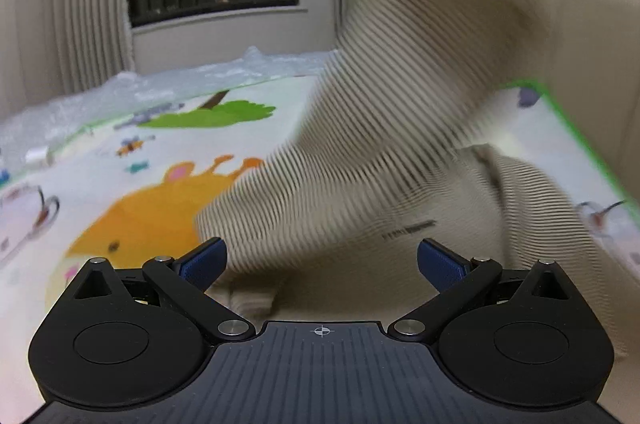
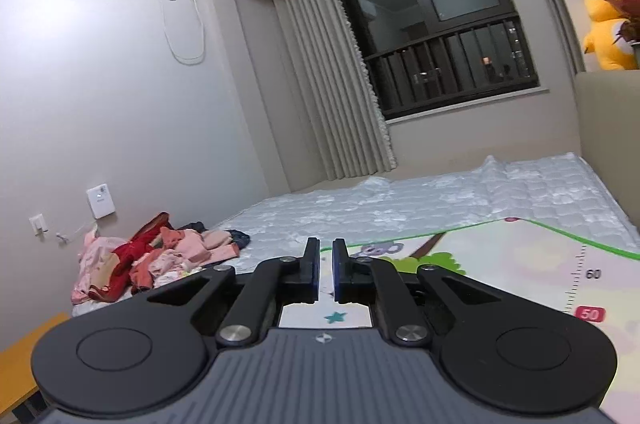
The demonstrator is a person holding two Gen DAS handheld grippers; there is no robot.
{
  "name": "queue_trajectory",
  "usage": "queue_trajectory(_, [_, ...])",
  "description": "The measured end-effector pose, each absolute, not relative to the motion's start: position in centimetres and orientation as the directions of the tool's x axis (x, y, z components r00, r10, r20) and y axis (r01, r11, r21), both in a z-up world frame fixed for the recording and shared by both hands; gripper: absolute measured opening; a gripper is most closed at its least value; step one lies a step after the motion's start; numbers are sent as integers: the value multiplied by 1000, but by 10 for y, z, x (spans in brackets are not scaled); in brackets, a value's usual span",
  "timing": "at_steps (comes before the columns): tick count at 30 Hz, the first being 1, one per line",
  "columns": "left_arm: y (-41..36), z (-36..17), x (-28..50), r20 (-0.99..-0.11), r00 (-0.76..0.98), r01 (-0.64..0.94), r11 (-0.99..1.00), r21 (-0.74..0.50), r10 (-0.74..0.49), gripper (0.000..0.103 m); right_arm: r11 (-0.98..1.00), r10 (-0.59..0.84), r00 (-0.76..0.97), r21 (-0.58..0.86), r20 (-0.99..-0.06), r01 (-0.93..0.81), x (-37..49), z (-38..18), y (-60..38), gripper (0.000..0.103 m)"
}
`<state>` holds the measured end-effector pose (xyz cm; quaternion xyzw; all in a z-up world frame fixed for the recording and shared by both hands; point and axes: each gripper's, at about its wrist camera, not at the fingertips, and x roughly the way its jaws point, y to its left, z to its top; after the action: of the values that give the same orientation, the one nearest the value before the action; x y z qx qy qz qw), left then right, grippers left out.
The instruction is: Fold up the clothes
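My left hand-held gripper (image 1: 320,260) stood spread over the beige striped knit garment (image 1: 400,127), which hung blurred above the cartoon play mat (image 1: 132,207) on the bed. My right hand-held gripper (image 2: 326,272) was pressed together, apparently on nothing. I feared the garment would drop crumpled.

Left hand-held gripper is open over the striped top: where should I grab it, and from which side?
Judging by the blurred frame, take the striped top at its low free edge near the left hand-held gripper, coming in level from the near side. The cloth rises up and right from there, so that edge hangs slack between the open jaws.
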<state>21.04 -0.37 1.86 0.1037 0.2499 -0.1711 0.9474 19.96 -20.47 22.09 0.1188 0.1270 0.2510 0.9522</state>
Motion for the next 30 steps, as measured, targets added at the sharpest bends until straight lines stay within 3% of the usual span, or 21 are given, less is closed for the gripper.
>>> queue_trajectory(2, [-4,13,217,-509,831,337,931,141,-224,103,874,470,857,243,-211,-420,197,211,-207,6])
queue_trajectory(5, [11,6,215,-539,800,365,927,88,-264,103,919,395,867,127,-304,-374,203,181,-202,7])
queue_trajectory(7, [20,2,210,-556,781,385,920,72,-283,103,934,353,855,84,-381,-348,205,155,-205,14])
queue_trajectory(9, [25,-3,204,-568,777,383,920,83,-273,103,953,297,840,86,-454,-290,212,123,-217,36])
queue_trajectory(13, [38,-7,209,-582,777,334,941,60,-239,103,978,204,783,150,-587,-142,227,58,-246,44])
queue_trajectory(15, [41,-2,209,-580,774,329,944,26,-254,103,969,221,739,227,-637,-94,229,28,-254,54])
queue_trajectory(16, [40,0,208,-576,774,334,942,18,-263,103,962,234,717,262,-656,-74,228,13,-257,53])
queue_trajectory(17, [39,1,206,-571,775,342,939,19,-271,103,959,244,704,276,-667,-71,227,4,-257,40])
queue_trajectory(18, [36,2,205,-569,775,351,936,25,-276,103,960,249,700,263,-669,-90,227,2,-253,20])
queue_trajectory(19, [34,1,204,-568,775,359,933,34,-277,103,959,262,708,258,-656,-117,227,5,-248,13])
queue_trajectory(23, [28,-9,211,-589,778,336,937,93,-220,103,933,349,790,266,-504,-243,234,57,-232,4])
queue_trajectory(26, [38,-16,223,-612,779,256,961,106,-140,103,910,393,826,299,-404,-287,248,92,-233,4])
queue_trajectory(30, [60,-14,232,-610,791,138,985,104,-46,103,911,382,817,324,-431,-256,268,76,-240,4])
